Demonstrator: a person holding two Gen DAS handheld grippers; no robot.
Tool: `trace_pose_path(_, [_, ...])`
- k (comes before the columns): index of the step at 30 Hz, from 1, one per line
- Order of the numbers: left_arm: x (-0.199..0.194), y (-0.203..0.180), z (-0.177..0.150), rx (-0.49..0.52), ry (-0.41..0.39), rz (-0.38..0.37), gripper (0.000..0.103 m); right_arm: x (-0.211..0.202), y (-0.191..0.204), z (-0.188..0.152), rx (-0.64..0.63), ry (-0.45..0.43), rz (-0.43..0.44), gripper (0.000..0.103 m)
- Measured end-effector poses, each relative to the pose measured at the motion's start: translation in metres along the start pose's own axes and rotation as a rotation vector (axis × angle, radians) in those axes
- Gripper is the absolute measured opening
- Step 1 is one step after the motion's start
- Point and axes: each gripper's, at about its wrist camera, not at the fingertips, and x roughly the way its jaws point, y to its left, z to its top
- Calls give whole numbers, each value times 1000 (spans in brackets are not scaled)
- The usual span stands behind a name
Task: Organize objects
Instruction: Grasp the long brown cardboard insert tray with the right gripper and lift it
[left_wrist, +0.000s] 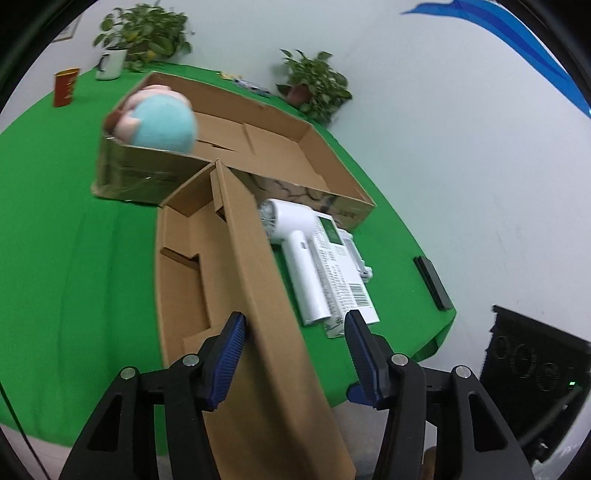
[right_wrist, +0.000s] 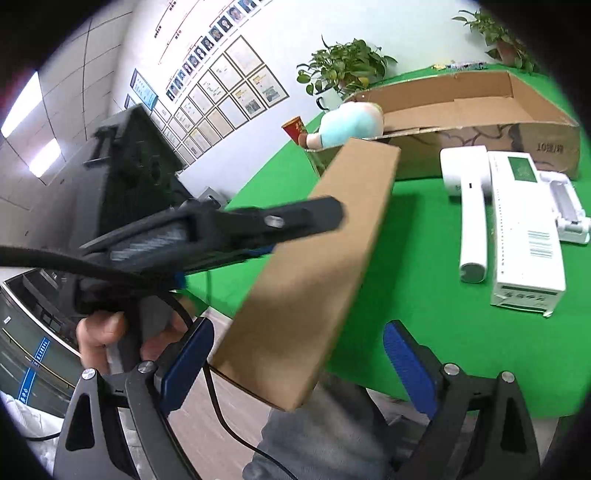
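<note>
A small open cardboard box (left_wrist: 207, 254) lies tilted over the green table's near edge. My left gripper (left_wrist: 295, 332) is open, its fingers straddling the box's right wall (left_wrist: 258, 280). In the right wrist view the same box (right_wrist: 317, 258) hangs over the edge with the left gripper's finger (right_wrist: 295, 218) across it. My right gripper (right_wrist: 299, 354) is open and empty, just below the box. A white hair dryer (left_wrist: 295, 251) and a white carton (left_wrist: 340, 273) lie on the table to the right. A pink and blue plush toy (left_wrist: 159, 118) sits in the corner of a large cardboard tray (left_wrist: 280, 147).
A red cup (left_wrist: 66, 86), a white mug (left_wrist: 110, 64) and two potted plants (left_wrist: 317, 83) stand at the table's far side. A black remote (left_wrist: 432, 282) lies near the right edge. A black case (left_wrist: 535, 362) stands on the floor beyond the table.
</note>
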Motion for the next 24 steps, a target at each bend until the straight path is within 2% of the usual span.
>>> trace_pose_path(4, [-4, -17, 2, 44, -14, -19, 50, -9, 2, 2, -18, -36, -4, 94])
trace_pose_path(8, [-14, -16, 1, 57, -31, 37, 50, -10, -6, 7, -28, -53, -50, 94])
trace_pose_path(10, [-16, -8, -3, 47, -27, 73, 51, -2, -12, 9, -22, -33, -89, 94])
trace_pose_path(14, [-11, 10, -11, 13, -10, 132, 51, 7, -31, 4, 6, -6, -224, 92])
trace_pose_path(15, [-11, 14, -13, 11, -5, 137, 51, 8, -34, 4, 10, -2, -247, 88])
trace_pose_path(17, [-5, 20, -16, 7, 6, 139, 51, 12, -38, -1, -3, 14, -320, 71])
trace_pose_path(19, [7, 25, -16, 14, 17, 154, 48, 19, -39, -3, -27, 23, -363, 41])
trace_pose_path(20, [12, 27, -16, 17, 22, 169, 45, 22, -36, -3, -35, 17, -361, 39])
trace_pose_path(21, [15, 29, -17, 17, 33, 175, 36, 23, -32, -3, -44, 14, -376, 35])
trace_pose_path(24, [18, 30, -21, 25, 47, 171, 26, 25, -22, -4, -89, 1, -422, 34])
